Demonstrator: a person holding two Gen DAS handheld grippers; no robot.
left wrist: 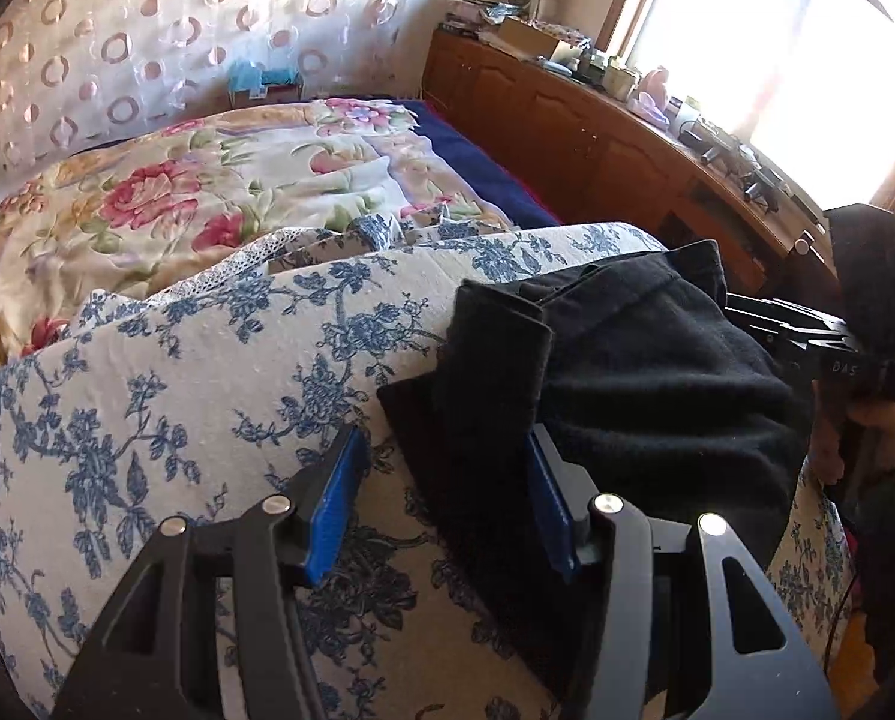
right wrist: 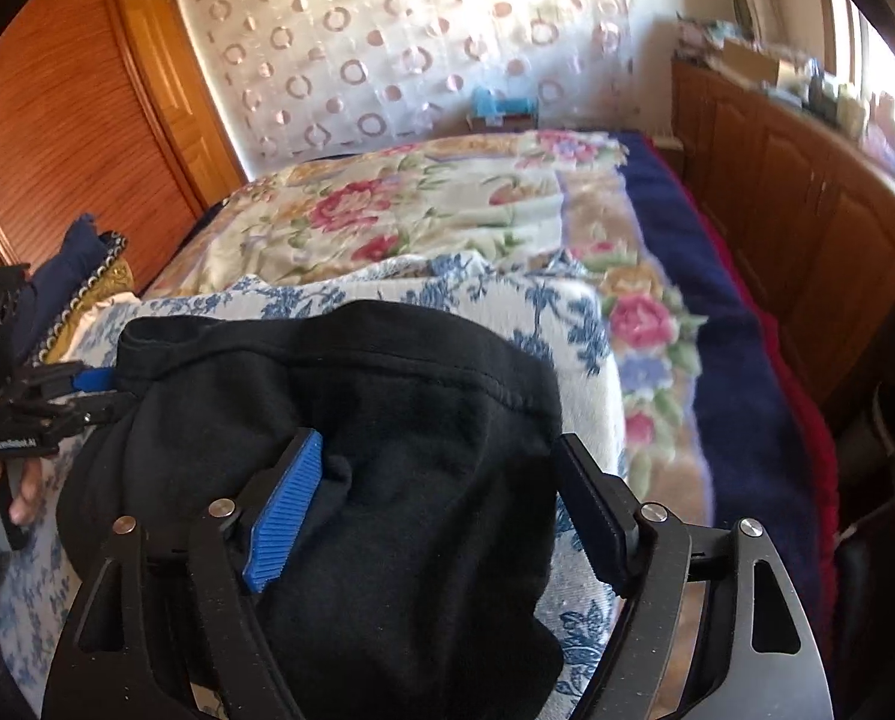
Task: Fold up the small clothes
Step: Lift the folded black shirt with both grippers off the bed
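The black garment (right wrist: pixel 351 450) is lying bunched on the blue-flowered quilt (left wrist: pixel 147 396). At its left edge, the left gripper (left wrist: pixel 447 480) is holding its fingers apart around a fold of the cloth. At its right side, the right gripper (right wrist: pixel 441 492) is spreading its fingers wide over the fabric, gripping nothing.

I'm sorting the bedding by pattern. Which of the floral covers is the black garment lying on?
The blue-and-white floral cover, nearest the cameras. The black garment lies on it. The other floral cover, with pink roses on cream, lies behind, with no garment on it.
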